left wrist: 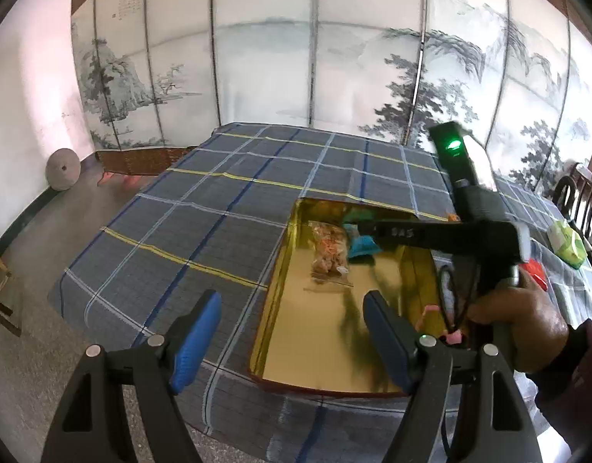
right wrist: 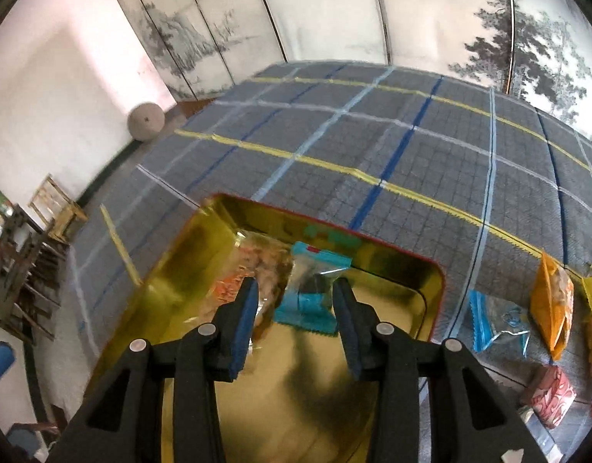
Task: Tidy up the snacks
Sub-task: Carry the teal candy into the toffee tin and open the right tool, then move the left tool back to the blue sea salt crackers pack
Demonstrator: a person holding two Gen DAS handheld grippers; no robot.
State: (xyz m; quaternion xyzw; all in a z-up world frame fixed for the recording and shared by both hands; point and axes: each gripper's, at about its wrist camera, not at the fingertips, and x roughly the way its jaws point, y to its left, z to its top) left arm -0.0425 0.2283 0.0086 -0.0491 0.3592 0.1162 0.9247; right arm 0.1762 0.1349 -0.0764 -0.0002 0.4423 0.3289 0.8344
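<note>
Blue pkt [right wrist: 309, 301]: lies in far end of gold tin [right wrist: 436, 281], touching clear snack bag [right wrist: 257, 270].
R gripper [right wrist: 294, 322]: over tin; jaws part-open, nothing gripped, pkt just beyond tips.
L gripper [left wrist: 292, 341]: wide open, empty, at tin's near-left rim.
Step tip: lift straight up, clear of rim.
Room: loose snacks right of tin — orange pouch [right wrist: 552, 305], red-white pkt [right wrist: 552, 395]; cloth [right wrist: 373, 135] beyond is open.

Blue snack packet [right wrist: 309, 301] in gold tin [right wrist: 436, 285]

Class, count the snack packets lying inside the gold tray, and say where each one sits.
2. A clear packet of orange snacks lies at the gold tray's far left; a blue packet lies beside it, to its right. The grippers may hide others.
</note>
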